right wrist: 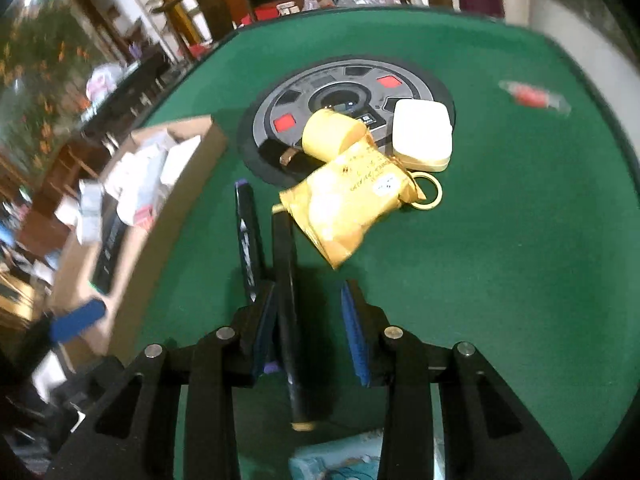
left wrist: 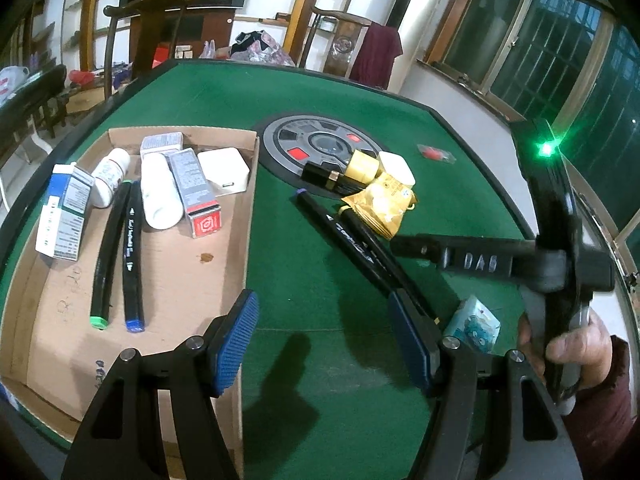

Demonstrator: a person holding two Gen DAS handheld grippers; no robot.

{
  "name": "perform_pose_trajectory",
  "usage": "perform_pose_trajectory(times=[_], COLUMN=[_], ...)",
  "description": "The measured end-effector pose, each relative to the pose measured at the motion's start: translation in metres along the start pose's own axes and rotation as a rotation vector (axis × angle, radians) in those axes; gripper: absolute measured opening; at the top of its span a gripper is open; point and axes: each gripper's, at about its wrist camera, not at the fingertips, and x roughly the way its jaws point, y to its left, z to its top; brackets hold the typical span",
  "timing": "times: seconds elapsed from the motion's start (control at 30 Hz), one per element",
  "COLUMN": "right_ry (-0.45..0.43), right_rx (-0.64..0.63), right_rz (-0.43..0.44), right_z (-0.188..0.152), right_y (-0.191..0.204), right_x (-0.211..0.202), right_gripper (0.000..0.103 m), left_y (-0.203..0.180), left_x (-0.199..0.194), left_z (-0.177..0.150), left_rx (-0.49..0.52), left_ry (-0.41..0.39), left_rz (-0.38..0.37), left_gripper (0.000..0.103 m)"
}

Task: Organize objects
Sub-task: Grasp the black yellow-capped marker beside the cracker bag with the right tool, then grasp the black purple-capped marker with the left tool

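A cardboard tray (left wrist: pixel 180 280) on the green table holds two black markers (left wrist: pixel 132 256), white bottles (left wrist: pixel 158 190) and small boxes (left wrist: pixel 198 196). My left gripper (left wrist: pixel 324 344) is open and empty, low over the table by the tray's right wall. Two black markers (left wrist: pixel 344 232) lie on the felt beside a yellow snack packet (right wrist: pixel 348 204), a yellow cap (right wrist: pixel 332 134) and a white case (right wrist: pixel 422 134). My right gripper (right wrist: pixel 310 316) is open, its jaws on either side of the yellow-capped marker (right wrist: pixel 286 280); the purple-capped marker (right wrist: pixel 248 236) lies just left of it.
A round grey dial with red buttons (left wrist: pixel 320 146) sits in the table's middle. A red wrapped sweet (right wrist: pixel 532 94) lies at the far right. A teal tissue pack (left wrist: pixel 474 322) lies near the front edge. Chairs stand beyond the table.
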Motion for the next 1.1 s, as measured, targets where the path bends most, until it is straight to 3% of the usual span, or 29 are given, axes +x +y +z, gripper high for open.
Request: perform_pose_trajectory(times=[0.1, 0.33, 0.43, 0.6, 0.8, 1.0, 1.1], right_ry=[0.002, -0.002, -0.021, -0.043, -0.054, -0.064, -0.068], right_rx=[-0.085, -0.09, -0.068, 0.001, 0.1, 0.13, 0.133], right_rz=[-0.077, -0.14, -0.126, -0.157, -0.117, -0.064, -0.053], right_z=[-0.008, -0.002, 0.001, -0.005, -0.013, -0.015, -0.015], right_y=[0.012, 0.019, 0.015, -0.009, -0.046, -0.054, -0.054], right_x=[0.005, 0.021, 0.023, 0.012, -0.002, -0.005, -0.005], right_gripper=[0.031, 0.03, 0.019, 0.014, 0.013, 0.013, 0.013], left_y=[-0.002, -0.008, -0.012, -0.026, -0.049, -0.051, -0.048], left_x=[0.002, 0.0, 0.001, 0.012, 0.055, 0.101, 0.116], left_z=[0.0, 0.0, 0.002, 0.007, 0.022, 0.038, 0.039], left_rx=[0.003, 0.017, 0.024, 0.066, 0.097, 0.103, 0.114], left_ry=[0.004, 0.006, 0.013, 0.026, 0.094, 0.142, 0.165], left_rz=[0.001, 0.016, 0.028, 0.066, 0.102, 0.221, 0.245], left_gripper=[0.061, 0.061, 0.061, 0.061, 0.061, 0.061, 0.061])
